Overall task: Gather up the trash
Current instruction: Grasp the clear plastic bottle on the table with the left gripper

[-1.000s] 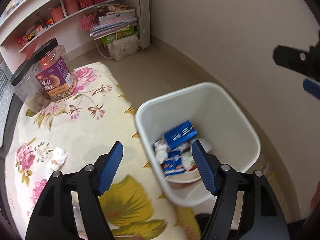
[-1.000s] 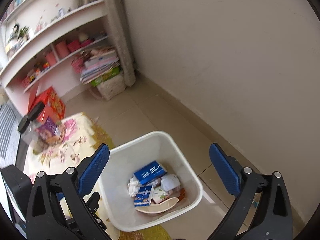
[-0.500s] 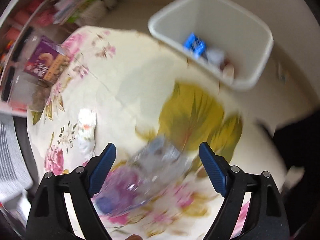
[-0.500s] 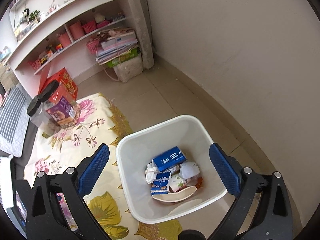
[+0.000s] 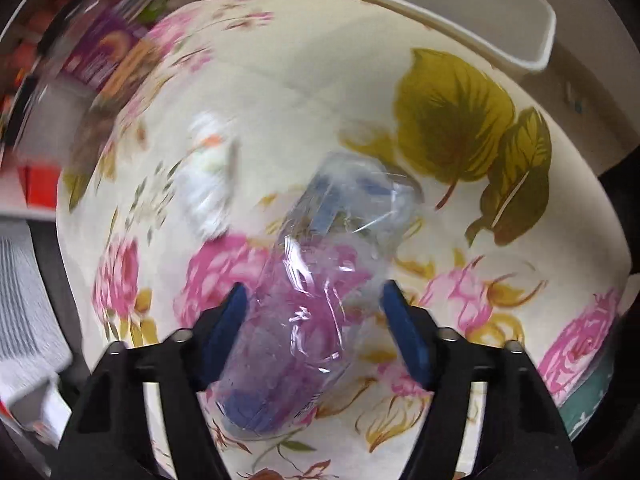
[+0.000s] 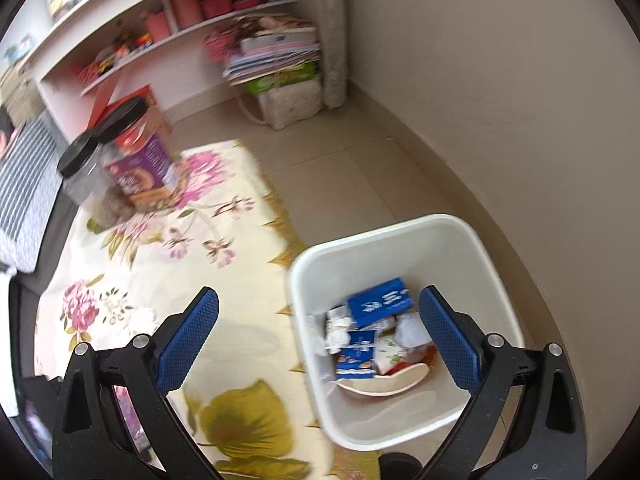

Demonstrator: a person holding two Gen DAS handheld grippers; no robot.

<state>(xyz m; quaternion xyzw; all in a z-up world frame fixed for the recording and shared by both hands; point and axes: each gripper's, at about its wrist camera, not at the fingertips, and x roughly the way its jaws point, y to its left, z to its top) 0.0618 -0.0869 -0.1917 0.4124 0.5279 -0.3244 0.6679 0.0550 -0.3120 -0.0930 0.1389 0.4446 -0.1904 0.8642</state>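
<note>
A crushed clear plastic bottle (image 5: 320,280) with a blue cap lies on the floral tablecloth (image 5: 304,92). My left gripper (image 5: 316,300) points down over it, its jaws closing with the bottle between the blue pads; a small gap still shows at the right pad. A crumpled white tissue (image 5: 208,184) lies to the bottle's left. The white trash bin (image 6: 400,228) stands on the floor beside the table and holds blue cartons (image 6: 380,300) and wrappers. My right gripper (image 6: 319,296) hangs open above the bin's near rim, holding nothing.
Two clear jars with black lids (image 6: 132,160) stand at the table's far end. Shelves with pink baskets (image 6: 200,4) and a stack of books (image 6: 276,52) line the far wall. A plain wall (image 6: 500,80) runs close behind the bin.
My left gripper swung from above the bin to over the table, dropped onto the bottle, and its jaws widened then narrowed around it. The right gripper drifted toward the table side of the bin.
</note>
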